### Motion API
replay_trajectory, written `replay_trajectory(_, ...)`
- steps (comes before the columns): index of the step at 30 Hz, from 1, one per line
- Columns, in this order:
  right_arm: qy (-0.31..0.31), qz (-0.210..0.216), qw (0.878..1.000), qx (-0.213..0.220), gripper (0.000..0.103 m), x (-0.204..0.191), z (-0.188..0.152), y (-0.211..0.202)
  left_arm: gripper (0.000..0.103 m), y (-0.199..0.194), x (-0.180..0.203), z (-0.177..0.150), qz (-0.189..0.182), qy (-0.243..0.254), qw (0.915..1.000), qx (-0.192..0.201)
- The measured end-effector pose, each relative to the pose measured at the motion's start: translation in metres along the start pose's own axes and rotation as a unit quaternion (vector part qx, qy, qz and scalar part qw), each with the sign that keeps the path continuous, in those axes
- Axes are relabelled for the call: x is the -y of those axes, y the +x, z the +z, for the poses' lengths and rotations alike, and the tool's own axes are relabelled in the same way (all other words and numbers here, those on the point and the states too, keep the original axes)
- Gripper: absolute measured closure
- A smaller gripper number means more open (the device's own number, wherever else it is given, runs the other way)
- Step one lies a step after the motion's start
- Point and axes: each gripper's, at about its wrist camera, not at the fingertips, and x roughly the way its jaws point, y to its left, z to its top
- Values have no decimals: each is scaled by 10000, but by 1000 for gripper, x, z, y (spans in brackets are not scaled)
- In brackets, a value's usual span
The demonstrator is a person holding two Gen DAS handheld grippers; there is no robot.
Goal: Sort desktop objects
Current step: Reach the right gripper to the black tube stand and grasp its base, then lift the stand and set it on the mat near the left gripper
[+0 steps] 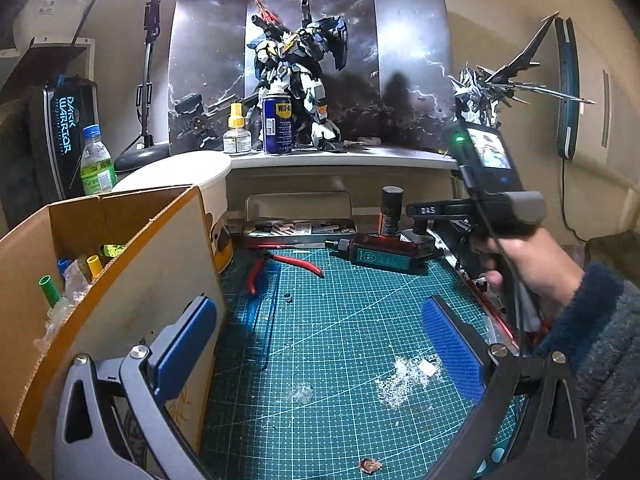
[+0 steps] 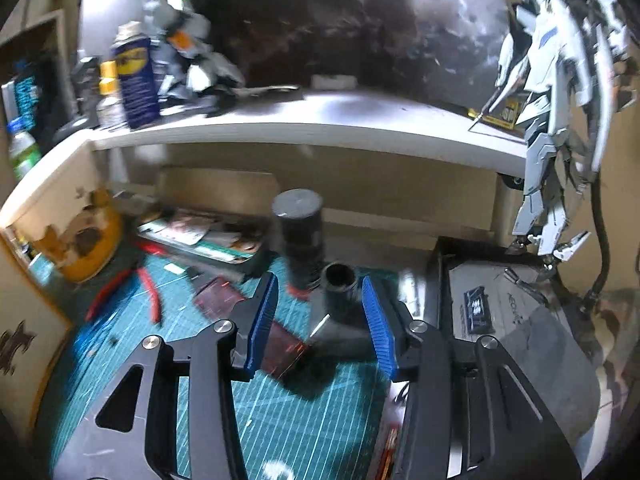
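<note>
At the far left of the left wrist view, a cardboard box point(image 1: 132, 264) is being shown with its near corner cut off by the frame edge. Marker caps point(image 1: 48, 286) in green, blue and yellow are being seen inside it; their bodies are being hidden by the box wall and by crumpled clear wrapping. The left gripper point(image 1: 320, 352) is being held over the green cutting mat point(image 1: 320, 320) with its jaws standing wide apart and nothing between them; its left pad is being placed just beside the box wall. White scraps point(image 1: 400, 380) are being left lying on the mat between the pads.

Red-handled pliers point(image 1: 280, 266) are being shown further back on the mat, near a shallow tin tray point(image 1: 300, 228) whose contents are too small to be identified. A dark flat bottle point(image 1: 384, 254) is being seen lying on its side at the mat's far edge, with a dark spray can point(image 1: 391, 210) standing behind it.

In the blurred right wrist view, the right gripper point(image 2: 320, 320) is being held with its jaws partly apart around a dark tubular part point(image 2: 340, 288) at the far end of that bottle. Whether the pads are touching it cannot be told, as the picture is being smeared by motion. In the left wrist view, the person's right hand point(image 1: 532, 264) is being cut off at the sleeve.
</note>
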Motion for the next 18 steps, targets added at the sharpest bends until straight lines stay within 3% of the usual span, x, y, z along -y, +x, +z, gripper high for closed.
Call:
replay_trajectory(5,77,-147,9998,-126,83,4,0,17,0,0,0,-4,-52,2,10000,-72)
replay_trajectory(18,178,68,9995,248,84,1,3,-20,0,-9,-1,-9,-153,-13,9999,-80)
